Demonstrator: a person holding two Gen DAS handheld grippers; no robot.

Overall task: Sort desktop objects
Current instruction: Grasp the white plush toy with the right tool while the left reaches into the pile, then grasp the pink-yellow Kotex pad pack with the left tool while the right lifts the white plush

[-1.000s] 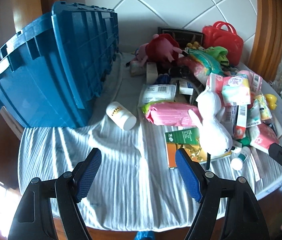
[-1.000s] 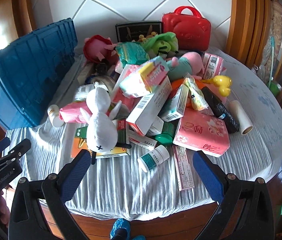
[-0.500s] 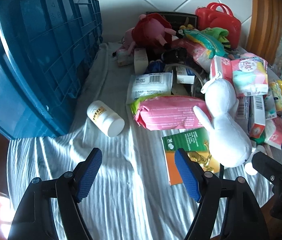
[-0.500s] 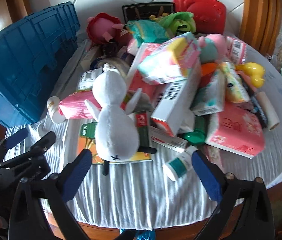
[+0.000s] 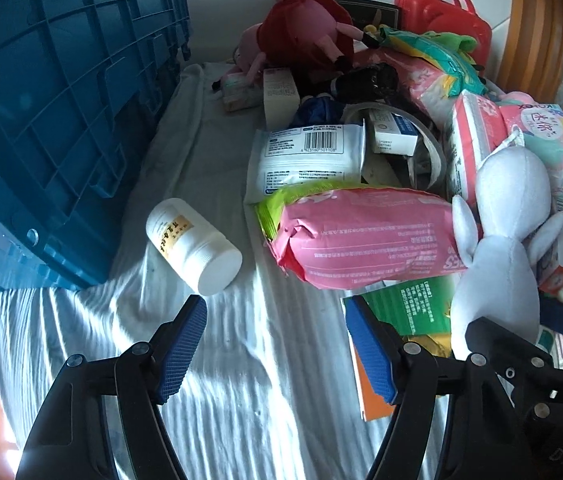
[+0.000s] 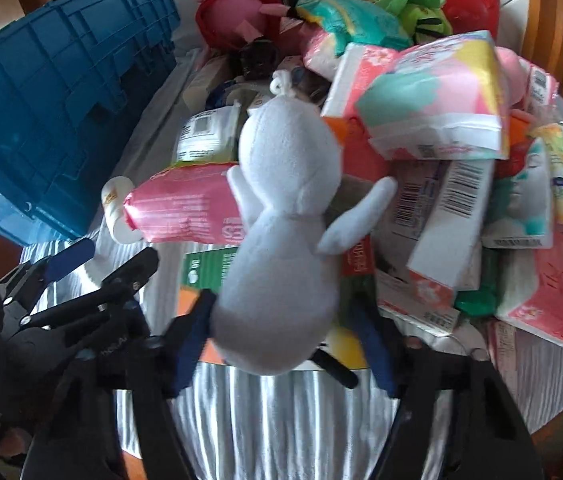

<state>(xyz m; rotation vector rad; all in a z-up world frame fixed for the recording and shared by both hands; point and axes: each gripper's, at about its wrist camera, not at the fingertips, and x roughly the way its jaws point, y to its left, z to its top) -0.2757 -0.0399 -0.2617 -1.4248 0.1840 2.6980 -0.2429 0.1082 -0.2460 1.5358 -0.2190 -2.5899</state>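
Left view, left tool (image 5: pixel 275 346): pads apart and easing inward, nothing between them but bare cloth low in the frame.
Left view, bottle (image 5: pixel 193 246): lies on its side just up-left of the left pad, beside the blue crate (image 5: pixel 61 120); being round, a nudge from that pad would likely roll it against the crate or toward the tabletop (image 5: pixel 241 420) edge.
Left view, pink pack (image 5: pixel 365 236): centre right, resting on the green box (image 5: pixel 409 312) with the white plush (image 5: pixel 501 256) leaning on its right end; pulling either one could drag the other along.
Right view, right tool (image 6: pixel 287 346): closing round the plush's (image 6: pixel 285 240) lower body at bottom centre; the pads are blurred, so I cannot be sure they press yet, though they look just shy of it.
Right view, grip risk: the plush is soft and rounded, so a low pinch may squeeze off as it lifts, or catch the box (image 6: pixel 201 276) beneath.
Right view, pile (image 6: pixel 441 160): boxes and packs lean steeply at the right; a plush arm snagging one could bring several sliding down.
Right view, crowding: the left tool (image 6: pixel 101 258) sits close at lower left, so the two could knock together.
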